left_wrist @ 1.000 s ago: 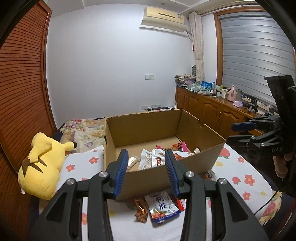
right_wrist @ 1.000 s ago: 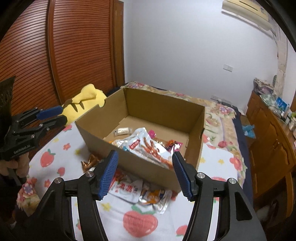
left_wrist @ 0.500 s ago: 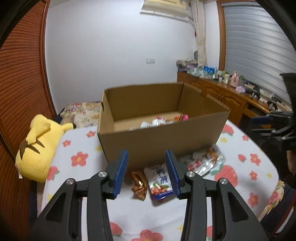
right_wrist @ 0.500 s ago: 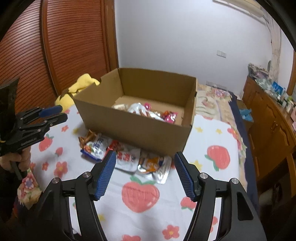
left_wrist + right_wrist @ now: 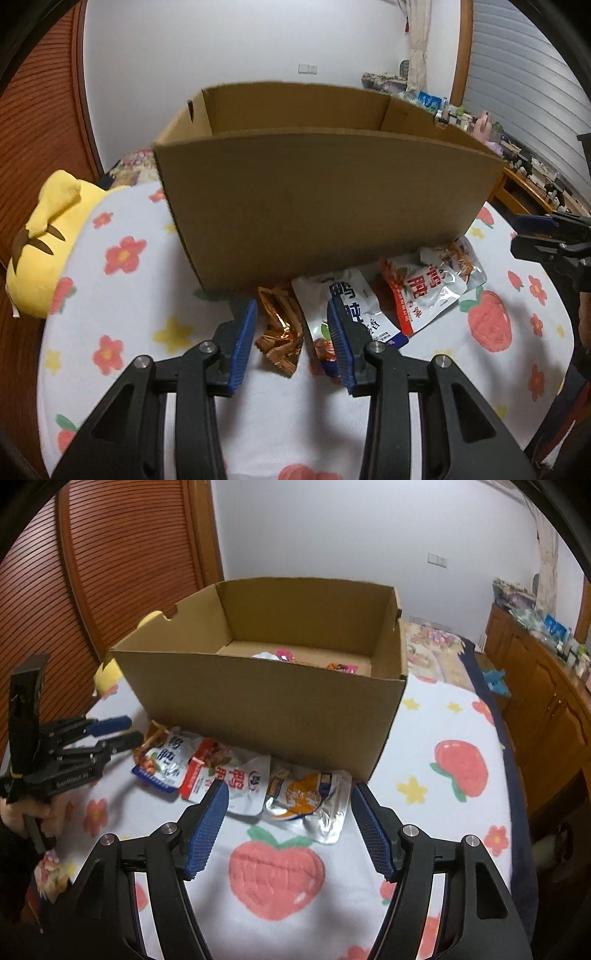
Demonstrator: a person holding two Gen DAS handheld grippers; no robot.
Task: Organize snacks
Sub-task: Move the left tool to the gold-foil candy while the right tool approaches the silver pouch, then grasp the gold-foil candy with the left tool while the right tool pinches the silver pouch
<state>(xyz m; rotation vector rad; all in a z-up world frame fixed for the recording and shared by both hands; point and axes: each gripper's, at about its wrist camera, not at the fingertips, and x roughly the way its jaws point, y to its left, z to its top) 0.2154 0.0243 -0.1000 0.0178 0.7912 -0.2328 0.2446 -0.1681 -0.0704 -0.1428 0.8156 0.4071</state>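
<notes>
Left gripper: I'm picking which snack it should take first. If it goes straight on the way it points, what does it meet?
Most likely the copper-foil snack, lying between the closing left gripper fingers' line; depth is uncertain.

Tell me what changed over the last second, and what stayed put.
Both grippers came down toward the packets lying in front of the cardboard box. The left gripper now frames the bronze wrapper, its jaws closing but not gripping it; the right gripper hangs open over the orange pouch. Nothing was grabbed or released. Box, packets and yellow plush stayed put.
</notes>
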